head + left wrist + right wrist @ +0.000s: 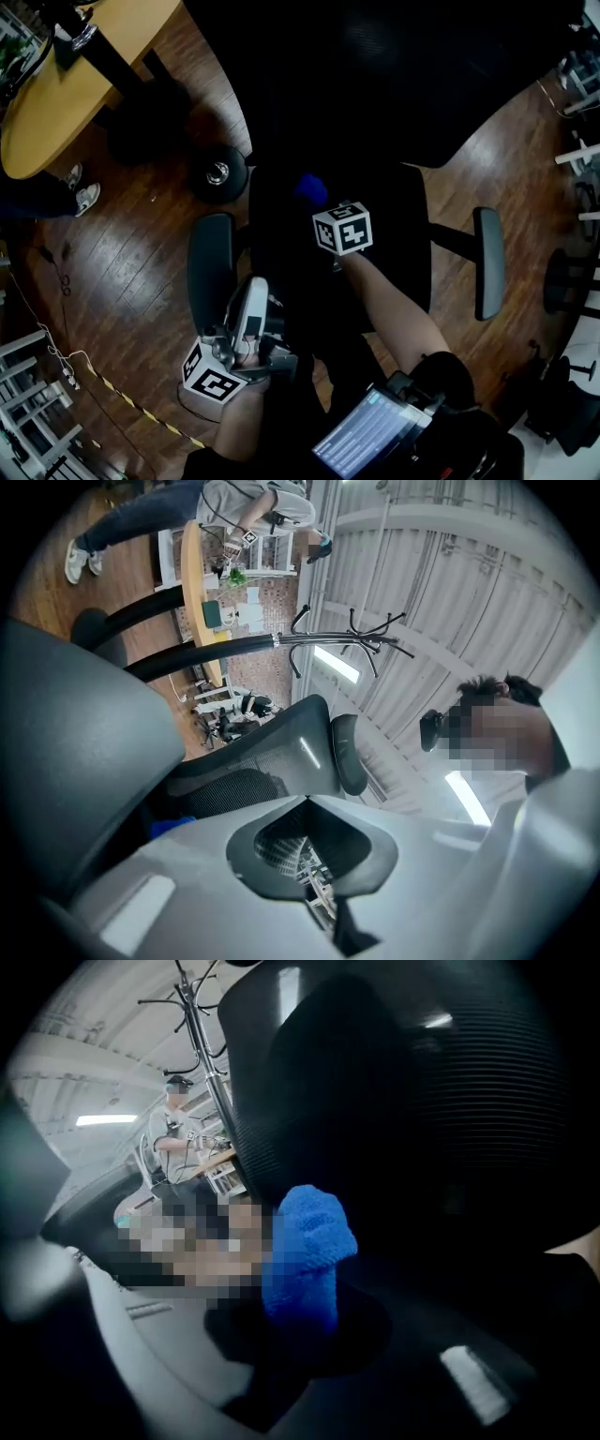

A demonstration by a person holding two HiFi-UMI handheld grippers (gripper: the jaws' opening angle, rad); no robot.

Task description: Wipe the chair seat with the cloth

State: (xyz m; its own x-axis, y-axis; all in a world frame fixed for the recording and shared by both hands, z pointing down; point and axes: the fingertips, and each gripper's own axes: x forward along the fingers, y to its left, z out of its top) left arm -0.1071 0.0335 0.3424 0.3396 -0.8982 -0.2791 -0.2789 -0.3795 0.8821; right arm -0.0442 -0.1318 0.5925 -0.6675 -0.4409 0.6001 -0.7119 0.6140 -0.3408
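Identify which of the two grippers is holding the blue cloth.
The right gripper: its jaws are clamped on the blue cloth over the dark chair seat. The left gripper holds nothing and sits by the armrest.

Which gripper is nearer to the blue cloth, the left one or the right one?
Right. The right gripper is shut on the blue cloth above the chair seat. The left gripper is by the armrest, away from the cloth.
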